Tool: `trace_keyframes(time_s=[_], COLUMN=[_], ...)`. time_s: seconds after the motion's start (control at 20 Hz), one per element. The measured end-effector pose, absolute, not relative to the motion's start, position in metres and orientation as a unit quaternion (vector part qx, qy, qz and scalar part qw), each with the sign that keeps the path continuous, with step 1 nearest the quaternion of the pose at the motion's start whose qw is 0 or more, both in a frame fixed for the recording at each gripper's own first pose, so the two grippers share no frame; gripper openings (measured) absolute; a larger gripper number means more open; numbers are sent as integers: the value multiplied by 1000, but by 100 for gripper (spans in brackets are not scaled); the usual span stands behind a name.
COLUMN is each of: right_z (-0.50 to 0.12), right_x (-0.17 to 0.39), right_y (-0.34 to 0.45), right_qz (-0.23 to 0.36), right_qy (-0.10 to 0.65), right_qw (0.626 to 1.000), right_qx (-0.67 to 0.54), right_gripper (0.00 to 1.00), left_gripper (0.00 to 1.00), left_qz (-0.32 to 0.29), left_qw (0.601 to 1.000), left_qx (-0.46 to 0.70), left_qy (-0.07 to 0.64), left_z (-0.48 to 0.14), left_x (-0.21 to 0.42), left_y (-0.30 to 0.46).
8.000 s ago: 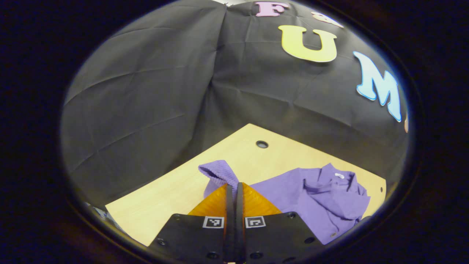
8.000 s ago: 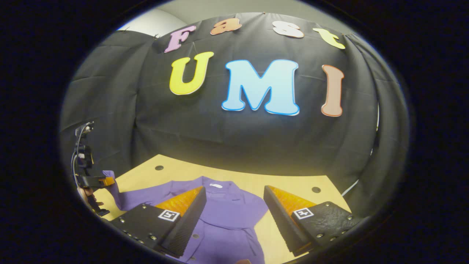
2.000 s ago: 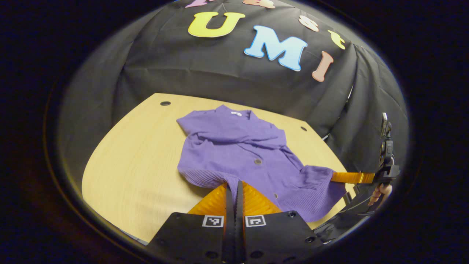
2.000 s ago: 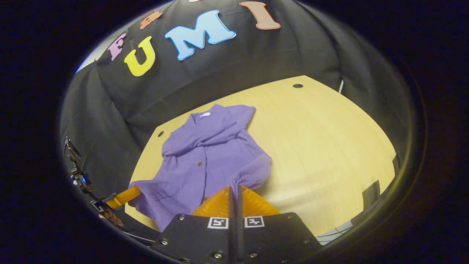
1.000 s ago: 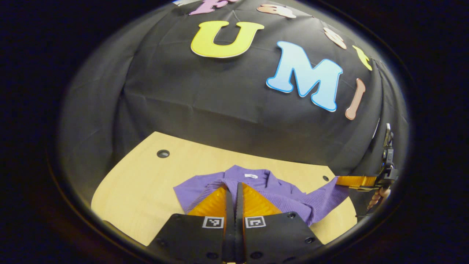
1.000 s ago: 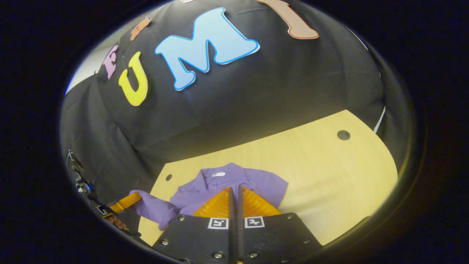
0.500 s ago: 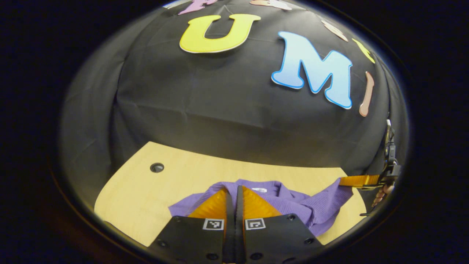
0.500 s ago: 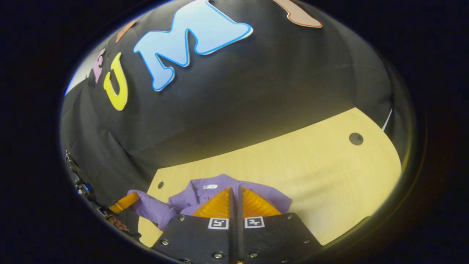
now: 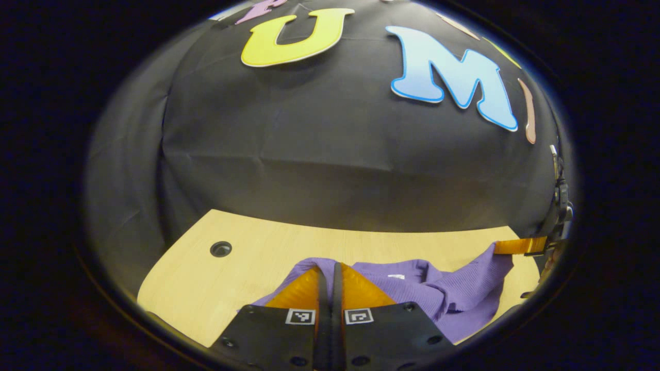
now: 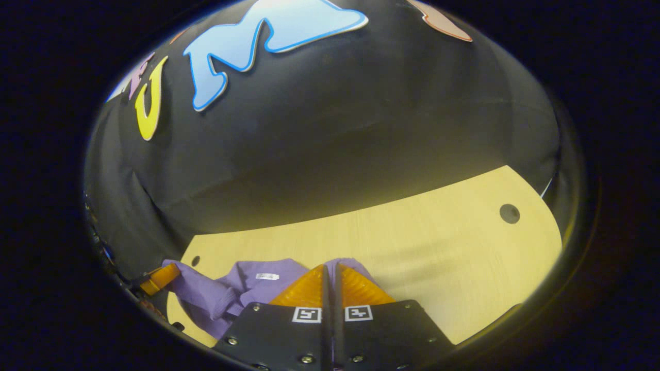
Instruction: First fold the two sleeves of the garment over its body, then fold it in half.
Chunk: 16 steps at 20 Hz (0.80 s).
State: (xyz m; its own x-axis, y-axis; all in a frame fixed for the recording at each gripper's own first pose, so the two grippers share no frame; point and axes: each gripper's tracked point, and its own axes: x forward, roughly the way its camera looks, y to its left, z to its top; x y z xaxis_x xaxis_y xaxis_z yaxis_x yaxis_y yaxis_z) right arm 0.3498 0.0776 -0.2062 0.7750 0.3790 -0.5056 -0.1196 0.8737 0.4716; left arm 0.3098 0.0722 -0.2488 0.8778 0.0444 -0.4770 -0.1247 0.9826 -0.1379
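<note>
The purple shirt (image 9: pixel 443 296) is lying bunched up near the back edge of the desk (image 9: pixel 206 288). The left gripper (image 9: pixel 330 270) is pinching one corner of the shirt, fingers pressed together. The right gripper (image 10: pixel 330 273) is pinching another corner the same way. The shirt's white tag (image 10: pixel 267 276) is probably at its collar

Both views look low across the table (image 9: pixel 247 257), sharing the garment (image 10: pixel 242 283).
</note>
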Motion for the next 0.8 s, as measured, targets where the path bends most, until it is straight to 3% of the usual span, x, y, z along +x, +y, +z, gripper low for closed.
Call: trace_keyframes(time_s=[0.45, 0.65, 0.75, 0.8], right_z=[-247, -250, -243, -238], right_x=[372, 366, 361, 358], right_y=[88, 88, 89, 88], right_qz=[122, 124, 130, 129], right_qy=[329, 329, 325, 323], right_qw=[924, 930, 932, 933], right_qx=[152, 109, 97, 92], right_gripper=[3, 6, 15, 29], left_gripper=[7, 16, 20, 31], left_qz=[69, 76, 72, 67], left_qw=[961, 957, 955, 954], left_qx=[-55, -50, -53, -58], left_qy=[261, 274, 282, 285], left_z=[-292, -300, -301, -298], left_x=[333, 329, 326, 323], left_y=[78, 76, 68, 65])
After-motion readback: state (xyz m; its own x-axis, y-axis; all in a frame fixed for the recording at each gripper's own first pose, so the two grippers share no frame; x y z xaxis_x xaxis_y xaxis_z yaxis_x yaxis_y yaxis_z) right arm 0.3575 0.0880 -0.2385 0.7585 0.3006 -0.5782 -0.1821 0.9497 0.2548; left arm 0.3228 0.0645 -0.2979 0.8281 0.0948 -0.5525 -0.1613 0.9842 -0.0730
